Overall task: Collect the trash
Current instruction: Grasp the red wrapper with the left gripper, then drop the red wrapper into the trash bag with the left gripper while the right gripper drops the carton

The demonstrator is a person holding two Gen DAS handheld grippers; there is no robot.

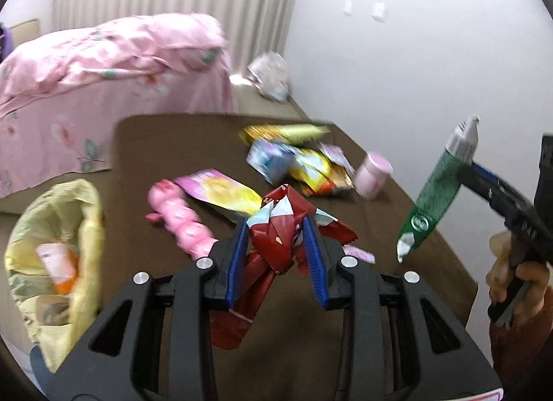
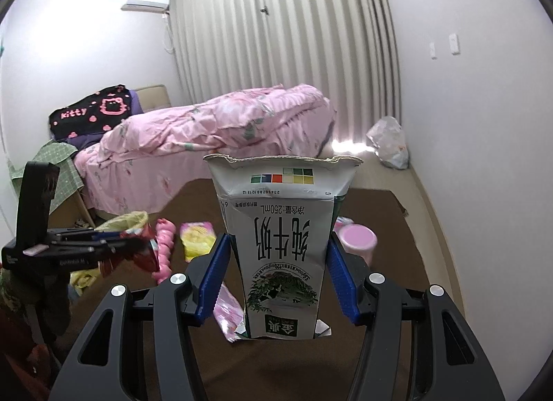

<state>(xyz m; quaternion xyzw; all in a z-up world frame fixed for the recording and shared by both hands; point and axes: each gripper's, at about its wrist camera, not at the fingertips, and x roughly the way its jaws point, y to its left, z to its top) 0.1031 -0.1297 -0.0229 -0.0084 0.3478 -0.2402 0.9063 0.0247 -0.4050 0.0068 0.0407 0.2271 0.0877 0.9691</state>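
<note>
Red wrapper pinched in left gripper, lifted above brown mat's centre; milk carton clamped between right gripper's wide-set jaws; carrying step, next calling for release over yellow bag at left edge.

Motion blur smears the wrapper pile toward the brown mat's far edge, so no print reads. The yellow bag's lower part runs behind the left tongs' body.
</note>
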